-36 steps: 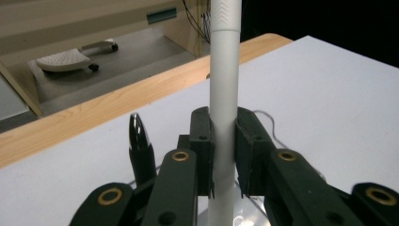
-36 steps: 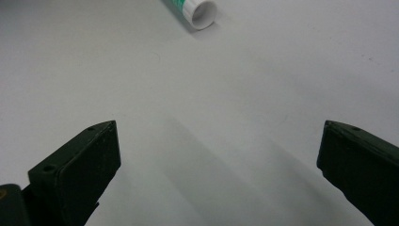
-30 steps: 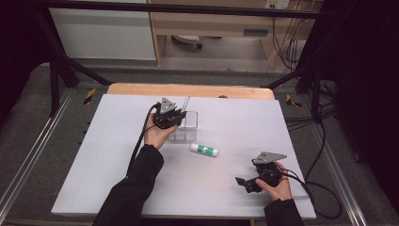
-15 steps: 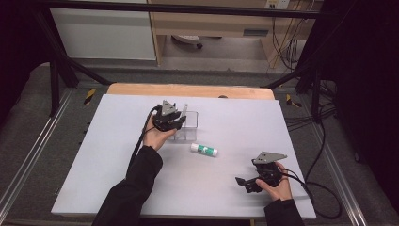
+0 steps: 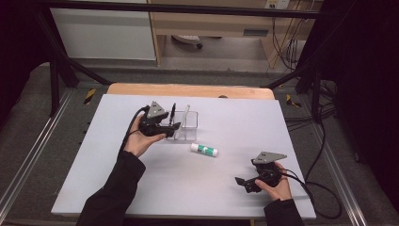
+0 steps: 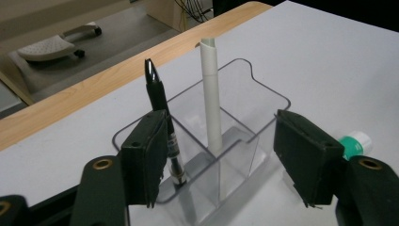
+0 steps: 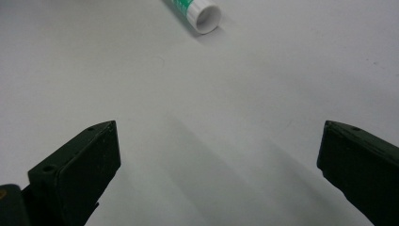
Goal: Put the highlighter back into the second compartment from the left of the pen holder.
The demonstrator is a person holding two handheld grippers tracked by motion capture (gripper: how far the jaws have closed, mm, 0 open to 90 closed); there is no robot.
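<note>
The work in hand looks like filling a clear plastic organiser [image 5: 186, 127] with desk items, and it seems about two thirds done. The organiser stands on the table [image 5: 94, 179] nearer the far edge than the near one, a little left of the middle. A black pen [image 6: 160, 113] stands upright in its left compartment, and a white pen [image 6: 211, 103] stands leaning in the compartment beside it, resting against the divider. Both are already stowed.

The left hand-held gripper [image 6: 226, 160] sits just at the near-left side of the organiser. Its jaws have just been opening, and in the left gripper view they now stand well apart, one on either side of the organiser's near corner. The pads press on nothing; the black pen stands free behind the left pad. I judge this as a release just finished.

What is left is the glue stick [image 5: 204, 149], white with a green label. It lies on its side on the bare table, just in front and to the right of the organiser, roughly at the table's middle, touched by nothing.

The right hand-held gripper [image 5: 249, 182] rests low near the near-right corner of the table, well apart from the glue stick. Its jaws gape wide and hold nothing; the right gripper view looks along them toward the stick's open end [image 7: 197, 12].

The remaining step would be picking up that stick and dropping it into a free compartment.
</note>
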